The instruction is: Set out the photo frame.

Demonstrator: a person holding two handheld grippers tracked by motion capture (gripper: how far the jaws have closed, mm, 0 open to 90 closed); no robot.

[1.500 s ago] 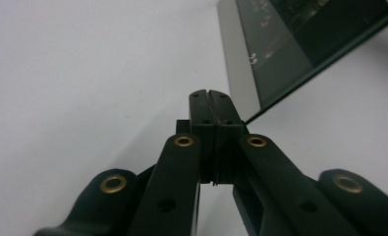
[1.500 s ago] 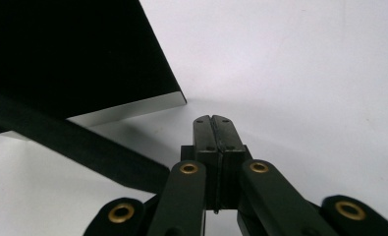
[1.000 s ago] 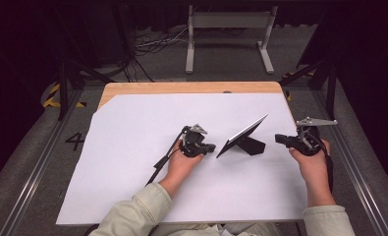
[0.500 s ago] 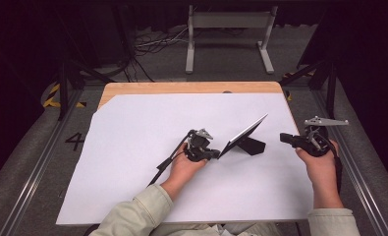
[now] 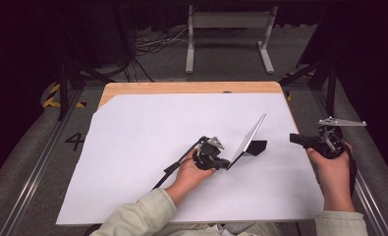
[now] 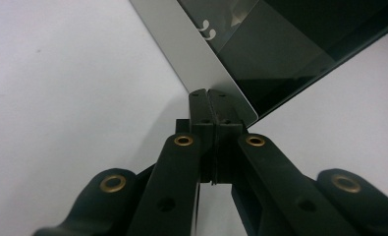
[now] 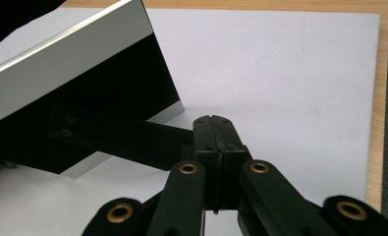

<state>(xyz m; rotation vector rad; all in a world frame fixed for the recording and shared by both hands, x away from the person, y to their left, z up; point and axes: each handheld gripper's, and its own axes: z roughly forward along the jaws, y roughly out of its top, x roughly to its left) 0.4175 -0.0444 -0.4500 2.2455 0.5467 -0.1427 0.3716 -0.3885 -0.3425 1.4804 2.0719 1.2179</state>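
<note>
Relative to the frames taken a second earlier, the left tool [image 5: 220, 162] had shifted rightward across the desk [image 5: 147, 147] until its tip met the lower near corner of the picture frame [image 5: 248, 139], while the right tool [image 5: 295, 139] had drifted outward toward the desk's right edge and slightly upward, leaving it well apart from the frame. The picture frame itself kept its place right of the desk's centre, standing tilted on its black rear stand [image 5: 256, 146] upon the white sheet [image 5: 132, 172] that covered most of the wooden desk. In the left gripper view, the left tool [image 6: 208, 96] had its jaws fully closed against each other with nothing between them, their tips touching or just beside the frame's silver border [image 6: 191, 54] near its corner; the dark glass [image 6: 290, 44] lay beyond. In the right gripper view, the right tool [image 7: 216, 120] likewise had its jaws pressed together and empty, pointing toward the frame's black back [image 7: 108, 88] and stand [image 7: 127, 135]; whether its tips touched the stand could not be told there, though the high view showed a clear gap. No container stood on the desk. The person's sleeves [image 5: 142, 216] entered from the bottom edge of the high view.
</note>
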